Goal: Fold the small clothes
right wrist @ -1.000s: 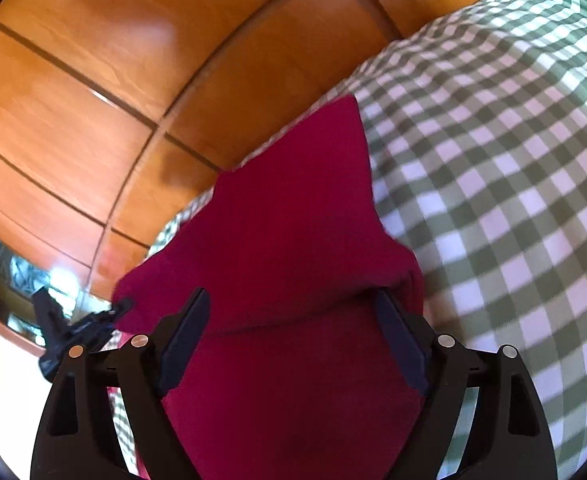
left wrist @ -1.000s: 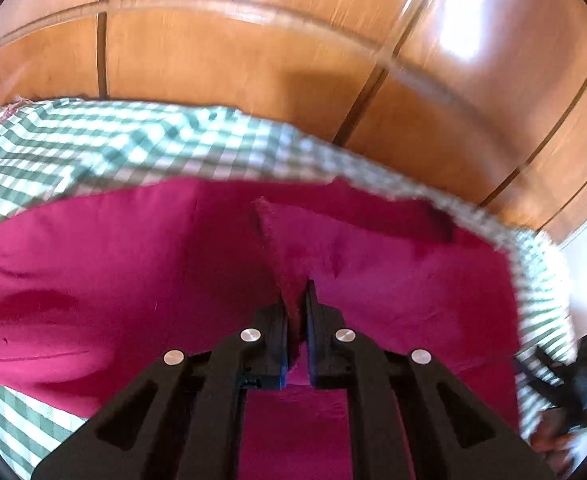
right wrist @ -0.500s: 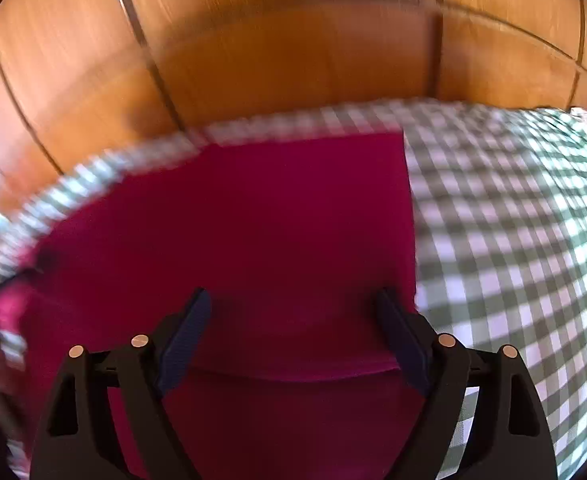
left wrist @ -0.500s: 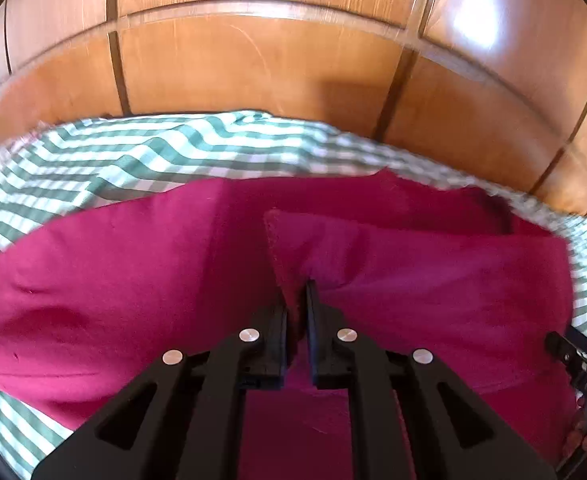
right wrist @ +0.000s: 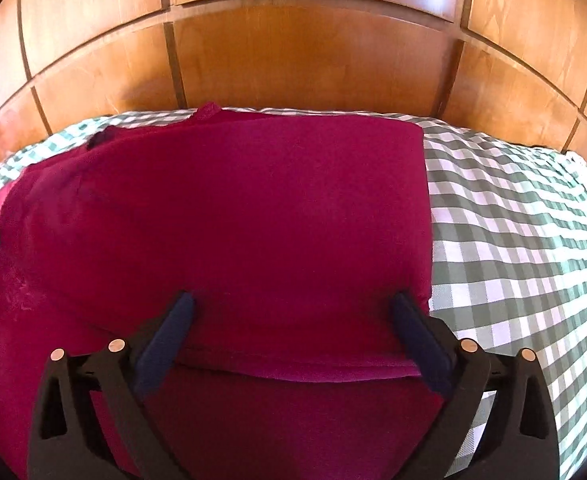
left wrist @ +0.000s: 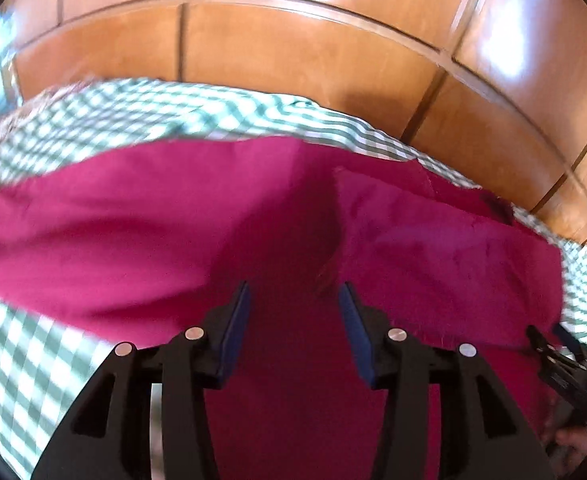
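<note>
The garment, magenta, is lying on the checked sheet of a bed, with wood panelling behind. One flap is sitting folded over its right part, ending in a raised edge at the middle in the left view.

The largest risk, as I judge it, is that flap sliding or springing back, since neither gripper is pinning it. Smaller: either gripper could be snagging the soft cloth while pulling away, dragging the fold crooked. Smaller again: the ragged edge is likely leaving the next fold uneven if it is not smoothed.

Against a second ago, the left gripper was clamped on the flap's edge; its jaws have just been opening and are now standing half apart over the cloth, gripping nothing. The right gripper has been rolling level, so the bed is no longer slanting in its view; its jaws have just been widening to full spread, straddling the folded corner without pressing it.
</note>
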